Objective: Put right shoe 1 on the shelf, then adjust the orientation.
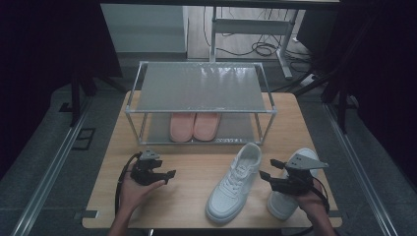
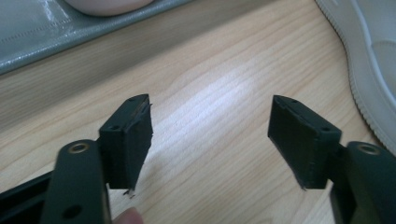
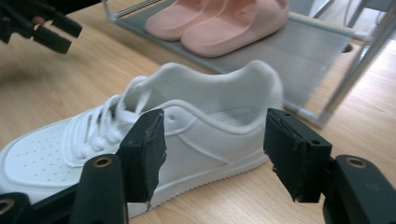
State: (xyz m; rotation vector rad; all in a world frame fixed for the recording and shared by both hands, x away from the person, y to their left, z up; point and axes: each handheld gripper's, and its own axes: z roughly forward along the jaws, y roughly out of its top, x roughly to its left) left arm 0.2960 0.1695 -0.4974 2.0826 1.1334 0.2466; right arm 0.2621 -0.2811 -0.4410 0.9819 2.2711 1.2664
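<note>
High view first: we see a wooden table [image 1: 196, 196] with a metal shoe rack [image 1: 201, 96] at its far side, a pair of pink slippers [image 1: 194, 126] side by side on the lower shelf. Two white sneakers lie on the table in front of the rack. The left sneaker [image 1: 235, 183] lies on its sole with its toe toward us and its heel toward the rack's right front corner; the right sneaker [image 1: 290, 189] lies beside it, close but apart, partly covered by our right hand [image 1: 311, 199].

From the right gripper view we can look the left sneaker [image 3: 154, 140] over from its side. It is a low-top, all white, with a smooth upper, white laces threaded up the front, rows of small perforations over the toe, a padded collar rising at the heel and a thick, flat white sole with a fine ribbed edge. It rests on the table just in front of the rack, with the slippers [image 3: 219, 21] behind it.

Our right gripper [image 3: 212, 154] points at that sneaker's side, jaws spread wide, heel part of the shoe seen between them; whether the pads touch it we cannot tell.

Our left gripper [image 1: 167, 177] sits over bare table, well apart from the shoes. In the left gripper view its jaws stand wide and released, nothing between them but wood, with a sneaker's ribbed sole [image 2: 373, 93] at the right edge.
</note>
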